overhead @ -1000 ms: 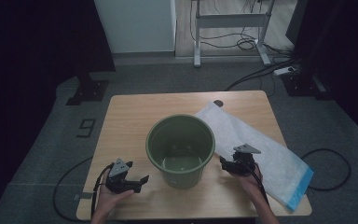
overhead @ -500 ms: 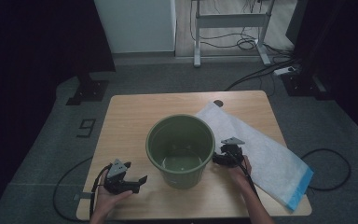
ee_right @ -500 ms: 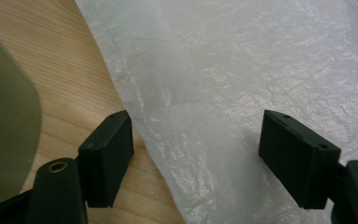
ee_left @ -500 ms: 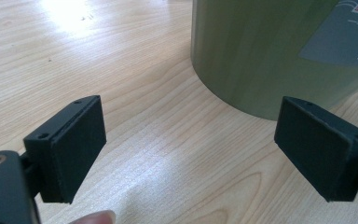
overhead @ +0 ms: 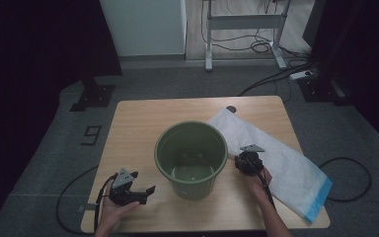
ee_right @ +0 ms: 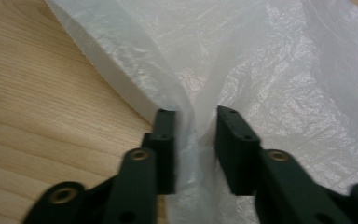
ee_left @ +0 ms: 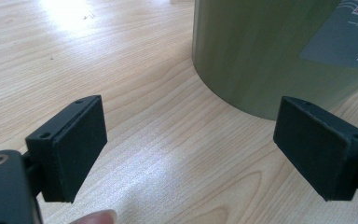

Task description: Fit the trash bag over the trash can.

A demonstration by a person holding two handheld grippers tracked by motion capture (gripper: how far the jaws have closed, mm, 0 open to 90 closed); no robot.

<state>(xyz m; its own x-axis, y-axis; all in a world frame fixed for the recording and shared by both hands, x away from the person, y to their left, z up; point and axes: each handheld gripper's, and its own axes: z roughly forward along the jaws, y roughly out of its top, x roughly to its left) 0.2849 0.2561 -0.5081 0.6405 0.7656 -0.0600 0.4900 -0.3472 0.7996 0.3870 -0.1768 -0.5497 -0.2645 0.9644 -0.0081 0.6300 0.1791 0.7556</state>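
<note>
High view: fixed overhead, facing forward and down on the light wooden table. Left gripper view: low and close above the tabletop, facing the round green plastic bucket, shared with the high view. Right gripper view: very close, facing the translucent white plastic bag, likewise shared.

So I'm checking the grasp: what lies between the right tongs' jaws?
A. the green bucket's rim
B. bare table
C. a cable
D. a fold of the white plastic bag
D: in the right gripper view, the right tongs have closed in around a bunched fold of the white plastic bag.
</note>
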